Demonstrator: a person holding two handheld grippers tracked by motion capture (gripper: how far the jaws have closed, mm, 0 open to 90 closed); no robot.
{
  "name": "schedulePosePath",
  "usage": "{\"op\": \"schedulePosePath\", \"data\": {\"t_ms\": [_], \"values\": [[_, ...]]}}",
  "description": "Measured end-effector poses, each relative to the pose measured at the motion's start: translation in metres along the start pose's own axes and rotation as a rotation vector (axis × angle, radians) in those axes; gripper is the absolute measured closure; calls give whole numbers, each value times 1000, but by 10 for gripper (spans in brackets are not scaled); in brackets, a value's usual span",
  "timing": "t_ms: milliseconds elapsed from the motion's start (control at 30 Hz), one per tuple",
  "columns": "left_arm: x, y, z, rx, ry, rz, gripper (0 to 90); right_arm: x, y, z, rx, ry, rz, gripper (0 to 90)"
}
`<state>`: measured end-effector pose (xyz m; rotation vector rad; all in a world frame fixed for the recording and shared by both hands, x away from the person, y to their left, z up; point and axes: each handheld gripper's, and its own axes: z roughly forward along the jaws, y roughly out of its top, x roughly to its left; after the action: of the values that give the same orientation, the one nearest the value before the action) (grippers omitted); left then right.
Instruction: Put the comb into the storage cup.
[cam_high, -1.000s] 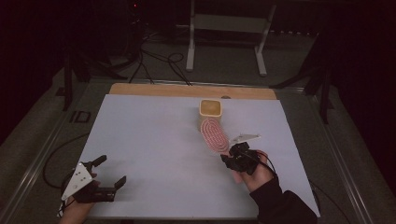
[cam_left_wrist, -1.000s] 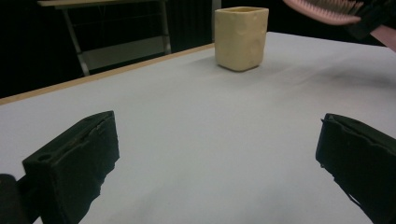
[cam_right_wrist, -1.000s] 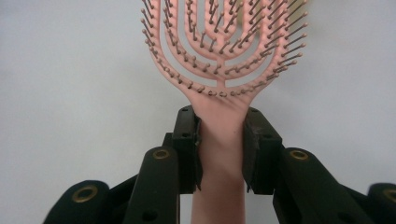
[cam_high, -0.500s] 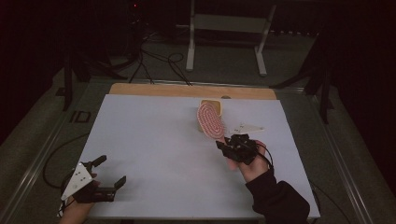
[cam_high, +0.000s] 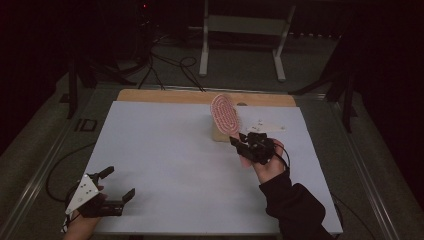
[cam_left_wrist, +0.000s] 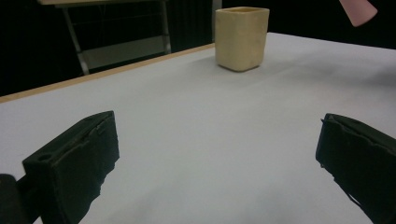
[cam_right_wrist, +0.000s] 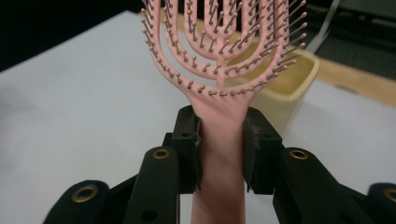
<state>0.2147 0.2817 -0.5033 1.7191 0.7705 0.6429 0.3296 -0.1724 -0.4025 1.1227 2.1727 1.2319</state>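
A white table (cam_high: 165, 150) with a wooden strip along its far edge is lying under both grippers, and dark floor with cables and a metal stand is surrounding it.

The right gripper (cam_high: 239, 141) is hovering above the right half of the table, with the person's hand (cam_high: 269, 162) and dark sleeve (cam_high: 295, 207) trailing behind it toward the near edge. Its jaws are pressing on either side of the handle of a pink hairbrush (cam_right_wrist: 219, 70), so it is clamped on the brush. The brush's oval, slotted head is rising up and ahead of the jaws, bristles facing the gripper's camera. In the high view the hairbrush (cam_high: 225, 113) is standing nearly upright just beyond the gripper.

A cream square cup (cam_right_wrist: 285, 88) is sitting on the table directly behind the brush head, just past the right gripper's jaws; in the high view the brush is covering most of it.

The left gripper (cam_high: 119, 185) is resting near the table's near left corner, well apart from the right one. Its jaws are standing wide apart with nothing between them. Far ahead of them the cup (cam_left_wrist: 241, 37) is standing upright on the table.
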Motion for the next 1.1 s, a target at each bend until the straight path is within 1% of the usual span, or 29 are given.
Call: {"op": "schedulePosePath", "data": {"t_ms": [33, 133, 200, 367, 600, 667, 800, 833, 900, 1000, 1100], "values": [[0, 0, 0, -2, 0, -2, 0, -2, 5, 0, -20, -2, -1, 698], [0, 0, 0, 2, 0, -2, 0, -5, 11, 1, -44, -2, -4, 698], [0, 0, 0, -1, 0, -2, 0, -7, 14, 2, -50, -10, -4, 698], [0, 0, 0, 4, -1, -5, 0, -12, 23, 7, -70, -11, -10, 698], [1, 0, 0, 3, -1, -6, 0, -13, 34, 13, -100, -17, -28, 698], [1, 0, 0, 3, -1, -11, 0, -15, 40, 17, -124, -2, -37, 698], [1, 0, 0, 1, -2, -11, 0, -16, 45, 21, -139, 6, -31, 698], [1, -1, 0, 3, -3, -10, 0, -17, 47, 23, -148, 10, -39, 698], [0, 0, 0, 3, -4, -8, 0, -19, 52, 29, -158, 20, -27, 698], [1, -1, 0, 2, -3, -10, 0, -22, 57, 36, -172, 19, -20, 697], [1, -1, 0, 1, -5, -12, 0, -25, 62, 44, -188, 26, -32, 697]]}}
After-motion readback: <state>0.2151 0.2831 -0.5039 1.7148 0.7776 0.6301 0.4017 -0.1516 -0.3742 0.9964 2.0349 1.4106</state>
